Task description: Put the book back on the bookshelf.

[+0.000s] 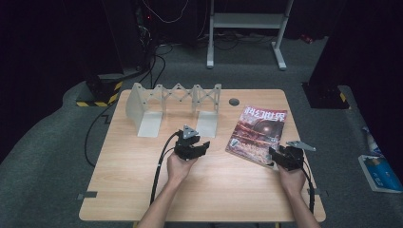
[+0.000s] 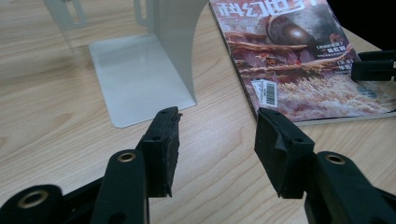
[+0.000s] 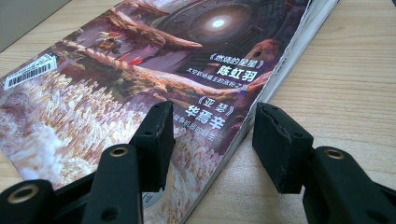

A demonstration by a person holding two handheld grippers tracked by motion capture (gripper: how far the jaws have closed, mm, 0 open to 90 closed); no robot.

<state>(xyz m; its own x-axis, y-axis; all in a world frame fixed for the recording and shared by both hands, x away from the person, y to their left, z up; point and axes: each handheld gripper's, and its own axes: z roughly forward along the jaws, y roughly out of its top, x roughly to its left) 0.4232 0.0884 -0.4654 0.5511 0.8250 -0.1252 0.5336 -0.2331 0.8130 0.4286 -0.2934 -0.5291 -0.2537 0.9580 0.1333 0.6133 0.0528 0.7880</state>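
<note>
A magazine [image 1: 256,133] with a reddish illustrated cover lies flat at the right of the wooden table [image 1: 133,180]. My right gripper [image 1: 273,156] is at its near right corner. In the right gripper view the open jaws [image 3: 212,116] straddle the magazine's [image 3: 140,70] edge, one over the cover and one over bare wood, neither pressing. My left gripper [image 1: 192,144] is held mid-table, open with nothing between its jaws [image 2: 217,121]. It faces the bookend's base plate [image 2: 140,74] and the magazine's [image 2: 299,56] left edge.
A grey expandable metal bookend rack [image 1: 176,97] stands at the table's back left, with two base plates reaching forward. A round grey cap [image 1: 234,101] sits near the back edge. Booklets [image 1: 380,171] lie on the floor at the right.
</note>
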